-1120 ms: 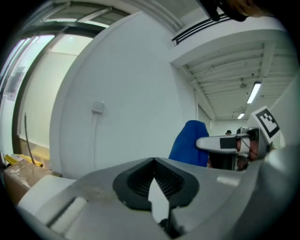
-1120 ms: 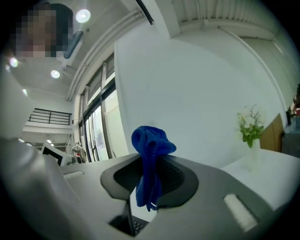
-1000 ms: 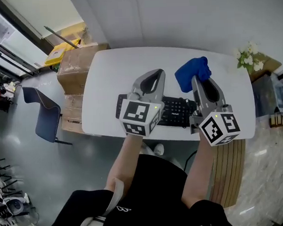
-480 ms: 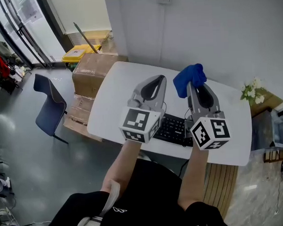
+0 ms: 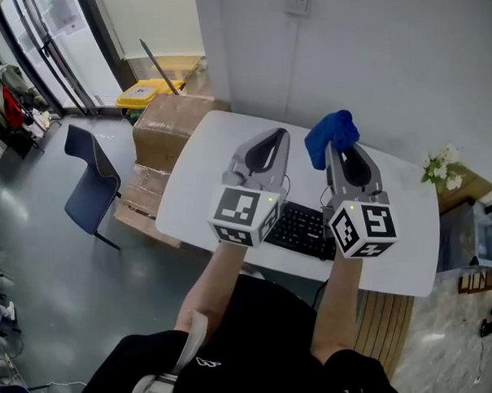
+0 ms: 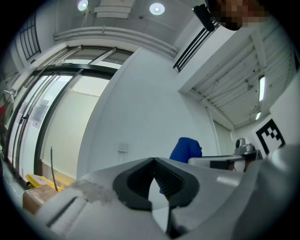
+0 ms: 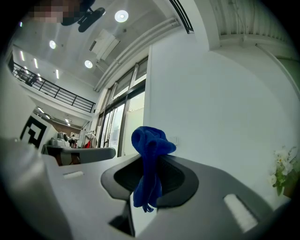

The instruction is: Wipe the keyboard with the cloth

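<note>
A black keyboard (image 5: pixel 301 227) lies near the front edge of the white table (image 5: pixel 211 152), partly hidden behind both marker cubes. My right gripper (image 5: pixel 336 147) is held up above the keyboard, shut on a bunched blue cloth (image 5: pixel 330 137). In the right gripper view the cloth (image 7: pixel 149 154) hangs pinched between the jaws of that gripper (image 7: pixel 150 161). My left gripper (image 5: pixel 273 137) is raised beside it, jaws together and empty. In the left gripper view its tips (image 6: pixel 153 161) meet, with the blue cloth (image 6: pixel 186 148) beyond them. Both gripper views point up at the wall.
Cardboard boxes (image 5: pixel 174 124) and a yellow bin (image 5: pixel 144 96) stand left of the table, with a blue chair (image 5: pixel 91 177) nearer. White flowers (image 5: pixel 439 168) are at the table's right end. A slatted wooden bench (image 5: pixel 391 303) sits front right. A wall socket (image 5: pixel 298 4) is above.
The head view has swung, so the table now sits lower and more slanted. Both grippers stay raised side by side; the right one still holds the cloth.
</note>
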Tool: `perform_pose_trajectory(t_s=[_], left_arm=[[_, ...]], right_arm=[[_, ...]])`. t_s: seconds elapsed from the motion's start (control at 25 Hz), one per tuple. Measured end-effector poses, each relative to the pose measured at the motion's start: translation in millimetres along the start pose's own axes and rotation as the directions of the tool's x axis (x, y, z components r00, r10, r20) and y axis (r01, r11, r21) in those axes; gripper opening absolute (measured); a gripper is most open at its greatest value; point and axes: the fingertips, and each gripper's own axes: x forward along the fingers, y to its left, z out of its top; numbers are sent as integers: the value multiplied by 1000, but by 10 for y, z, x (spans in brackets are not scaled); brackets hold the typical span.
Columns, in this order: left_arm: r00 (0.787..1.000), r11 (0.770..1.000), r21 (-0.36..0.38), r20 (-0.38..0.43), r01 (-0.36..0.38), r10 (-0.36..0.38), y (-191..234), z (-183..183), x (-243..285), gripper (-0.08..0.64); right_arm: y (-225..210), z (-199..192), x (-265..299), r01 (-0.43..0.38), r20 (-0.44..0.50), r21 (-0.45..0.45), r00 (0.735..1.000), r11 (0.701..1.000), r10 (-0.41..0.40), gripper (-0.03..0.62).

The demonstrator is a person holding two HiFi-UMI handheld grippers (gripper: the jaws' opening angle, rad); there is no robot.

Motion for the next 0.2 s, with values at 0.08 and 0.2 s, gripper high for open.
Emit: perform_pose_trajectory(t_s=[0.08,0.2], left_arm=[[1000,1000,-1,2,-2,2,18,13,10,-2],[1000,1000,-5,6,-7,7,38,30,24,-2]], right_arm=[[1,0,14,2,-2,-9,1000,1000,-2,87],[6,-2,24,4,-7,-27,1000,1000,-4,87]])
